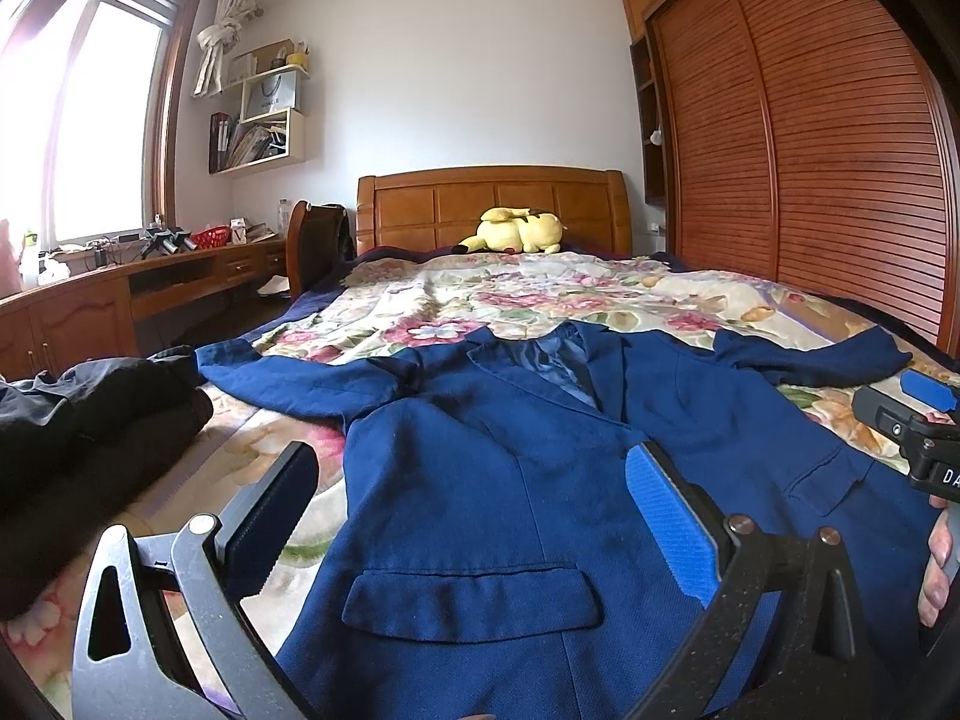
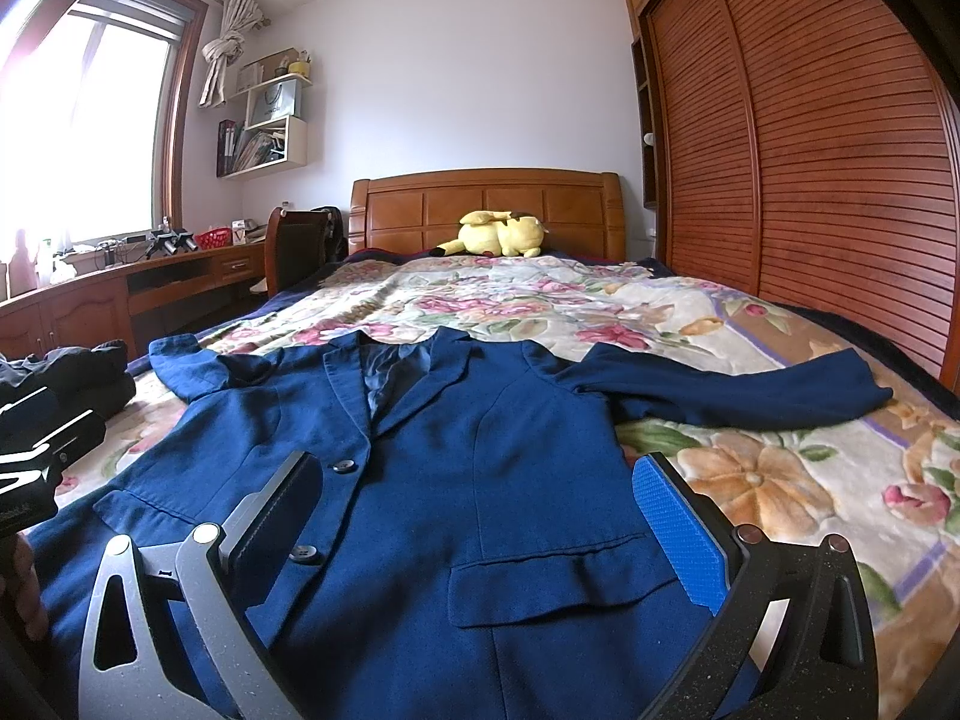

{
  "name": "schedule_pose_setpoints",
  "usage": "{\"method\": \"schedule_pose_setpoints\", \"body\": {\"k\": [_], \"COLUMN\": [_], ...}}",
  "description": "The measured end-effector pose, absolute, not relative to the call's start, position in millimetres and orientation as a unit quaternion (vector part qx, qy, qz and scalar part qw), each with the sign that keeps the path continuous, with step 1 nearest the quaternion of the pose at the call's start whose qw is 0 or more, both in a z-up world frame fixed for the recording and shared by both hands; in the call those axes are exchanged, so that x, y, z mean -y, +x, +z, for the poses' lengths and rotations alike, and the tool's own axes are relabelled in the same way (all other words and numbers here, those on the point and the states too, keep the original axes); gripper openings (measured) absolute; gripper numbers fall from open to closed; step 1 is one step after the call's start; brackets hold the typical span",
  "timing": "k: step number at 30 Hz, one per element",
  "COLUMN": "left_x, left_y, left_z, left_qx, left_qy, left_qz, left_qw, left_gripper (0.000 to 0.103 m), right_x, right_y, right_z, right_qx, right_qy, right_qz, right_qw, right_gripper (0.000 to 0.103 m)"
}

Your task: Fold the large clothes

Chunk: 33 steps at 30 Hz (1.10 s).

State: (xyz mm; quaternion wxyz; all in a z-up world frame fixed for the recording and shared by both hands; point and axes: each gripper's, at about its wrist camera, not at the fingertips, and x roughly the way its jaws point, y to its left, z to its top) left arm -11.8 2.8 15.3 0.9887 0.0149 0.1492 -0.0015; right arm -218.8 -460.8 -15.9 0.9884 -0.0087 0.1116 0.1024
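A dark blue blazer [image 1: 492,468] [image 2: 456,450] lies face up and spread out on the floral bedspread [image 1: 480,294] [image 2: 570,306], collar toward the headboard. Both sleeves stretch out sideways. My left gripper [image 1: 474,474] hovers open over the blazer's left front panel, above a flap pocket [image 1: 474,600], with nothing between its fingers. My right gripper [image 2: 480,486] stands open over the right front panel near the two buttons and the other flap pocket [image 2: 558,576]. The right gripper [image 1: 924,420] also shows at the right edge of the left wrist view, held by a hand.
A pile of black clothing [image 1: 78,438] [image 2: 90,378] sits on the bed's left side. A yellow plush toy [image 1: 516,231] [image 2: 501,234] rests by the wooden headboard [image 1: 492,204]. A louvered wardrobe [image 1: 810,150] runs along the right; a desk [image 1: 120,294] and chair stand at left.
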Motion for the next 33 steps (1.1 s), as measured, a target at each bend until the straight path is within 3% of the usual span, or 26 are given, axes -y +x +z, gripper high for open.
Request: {"method": "schedule_pose_setpoints", "body": {"k": [33], "left_x": [-2.3], "left_y": [-12.8], "left_z": [13.1], "left_qx": [-0.145], "left_qy": [0.016], "left_qz": [-0.001], "left_qw": [0.989], "left_gripper": [0.103], "right_x": [462.4], "right_y": [-219.6], "right_z": [-14.9], "right_qx": [-0.113], "right_qy": [-0.010], "right_qz": [0.104], "right_qw": [0.988], "right_gripper": [0.103]}}
